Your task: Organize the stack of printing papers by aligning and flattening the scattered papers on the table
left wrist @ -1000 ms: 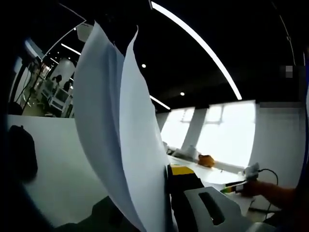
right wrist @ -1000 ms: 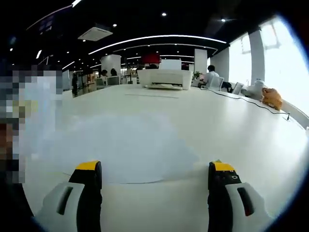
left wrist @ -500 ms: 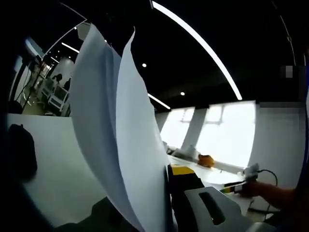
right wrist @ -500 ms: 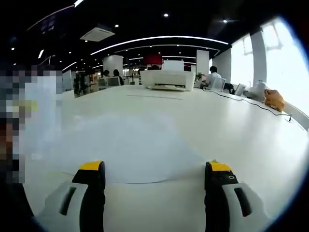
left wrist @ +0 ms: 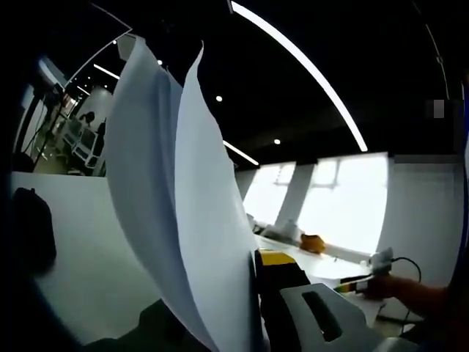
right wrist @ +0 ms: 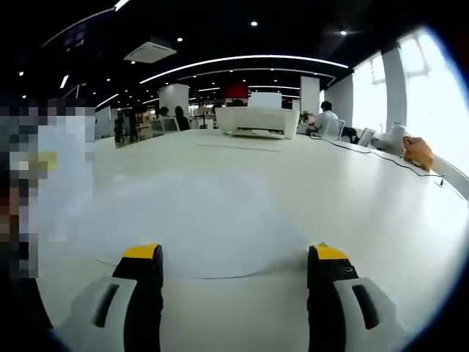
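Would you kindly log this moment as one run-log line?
left claw: shut on raised paper sheets | right claw: open, over flat paper | table

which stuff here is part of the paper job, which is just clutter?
Job:
held sheets in left gripper
flat paper on table
right gripper, open

Clutter:
printer
cable
orange object
dark bag

It was an open-plan office: beyond the jaws a long white tabletop (right wrist: 308, 183) ran to a white printer (right wrist: 256, 121), with seated people (right wrist: 322, 117) at desks, curved ceiling light strips (right wrist: 242, 60) overhead and bright windows (right wrist: 432, 95) to the right.
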`<state>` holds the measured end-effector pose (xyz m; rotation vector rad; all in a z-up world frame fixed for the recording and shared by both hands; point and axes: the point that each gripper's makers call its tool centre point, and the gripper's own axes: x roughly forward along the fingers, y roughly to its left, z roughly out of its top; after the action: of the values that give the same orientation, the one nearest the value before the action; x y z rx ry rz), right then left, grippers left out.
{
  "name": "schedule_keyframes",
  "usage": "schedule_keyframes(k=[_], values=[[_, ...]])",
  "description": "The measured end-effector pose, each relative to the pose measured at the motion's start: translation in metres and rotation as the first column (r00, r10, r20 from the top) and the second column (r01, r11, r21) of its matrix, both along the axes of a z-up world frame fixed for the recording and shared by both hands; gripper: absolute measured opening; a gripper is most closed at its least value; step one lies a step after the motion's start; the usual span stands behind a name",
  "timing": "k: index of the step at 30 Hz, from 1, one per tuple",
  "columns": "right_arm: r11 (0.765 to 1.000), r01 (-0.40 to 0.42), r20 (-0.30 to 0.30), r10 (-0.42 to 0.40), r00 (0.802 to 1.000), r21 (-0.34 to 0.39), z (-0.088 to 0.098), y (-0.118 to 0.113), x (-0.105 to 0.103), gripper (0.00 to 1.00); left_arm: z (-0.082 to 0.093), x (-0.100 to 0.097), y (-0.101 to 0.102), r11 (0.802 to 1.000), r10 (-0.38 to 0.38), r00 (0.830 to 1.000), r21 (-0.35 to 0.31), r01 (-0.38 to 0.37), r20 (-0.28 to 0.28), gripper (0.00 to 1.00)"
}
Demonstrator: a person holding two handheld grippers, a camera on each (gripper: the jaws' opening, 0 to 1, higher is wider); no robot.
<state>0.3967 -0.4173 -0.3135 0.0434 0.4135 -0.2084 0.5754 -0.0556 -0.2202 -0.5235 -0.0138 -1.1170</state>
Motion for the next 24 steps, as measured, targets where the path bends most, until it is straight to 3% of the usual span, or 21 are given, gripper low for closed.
schedule_keyframes(k=[2,24], values=[[1.0,-0.027,0.002,0.027,1.0,0.004,0.0,0.004,0.002,0.65,0.0,0.0,0.0,1.0,0.0,1.0,0.001,0.0,0.001,0.08],[0.995,-0.097,0.013,0.096,0.995,0.008,0.003,0.035,0.002,0.46,0.0,0.001,0.001,1.0,0.0,1.0,-0.007,0.0,0.003,0.08]])
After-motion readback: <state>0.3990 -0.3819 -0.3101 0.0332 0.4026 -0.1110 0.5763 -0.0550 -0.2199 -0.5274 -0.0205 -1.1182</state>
